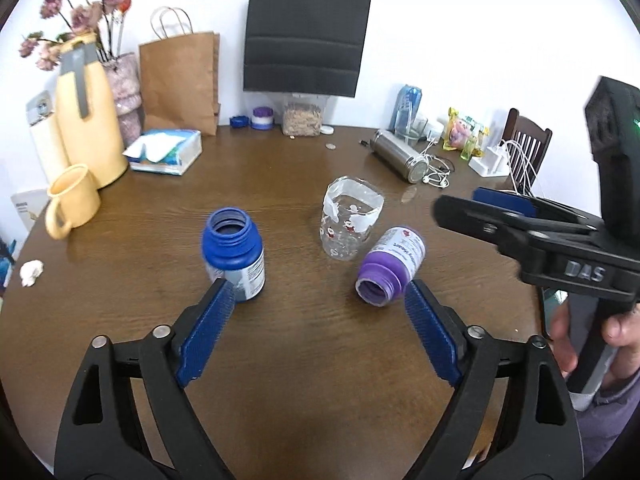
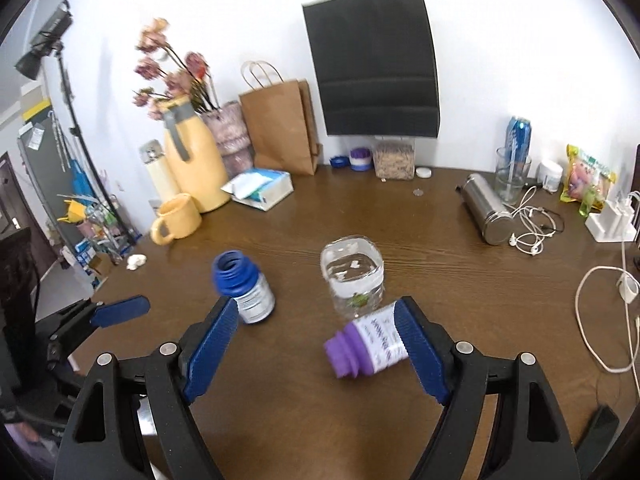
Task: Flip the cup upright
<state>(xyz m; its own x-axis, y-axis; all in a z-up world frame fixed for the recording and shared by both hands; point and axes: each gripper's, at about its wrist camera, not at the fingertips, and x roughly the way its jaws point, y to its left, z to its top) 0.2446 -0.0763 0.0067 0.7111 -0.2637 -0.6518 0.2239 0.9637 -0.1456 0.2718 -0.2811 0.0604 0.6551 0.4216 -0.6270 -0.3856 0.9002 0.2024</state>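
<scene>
Clear cup point(image 1: 352, 218) stands seemingly upright beyond both released tongs point(image 1: 318, 304) point(image 2: 316, 326).

The left tool point(image 1: 316, 300) is held low above the counter point(image 1: 312, 360), its blue-padded fingers point(image 1: 208, 332) spread wide with nothing gripped. The right tool point(image 2: 316, 320) is likewise held with its jaws spread apart and empty. The right tool's handle is gripped by a hand point(image 1: 592, 336) near the counter's right edge.

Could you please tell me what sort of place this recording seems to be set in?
Probably a home dining or living room: a round wooden table with a flower vase, a yellow jug, paper bags and snacks.
</scene>
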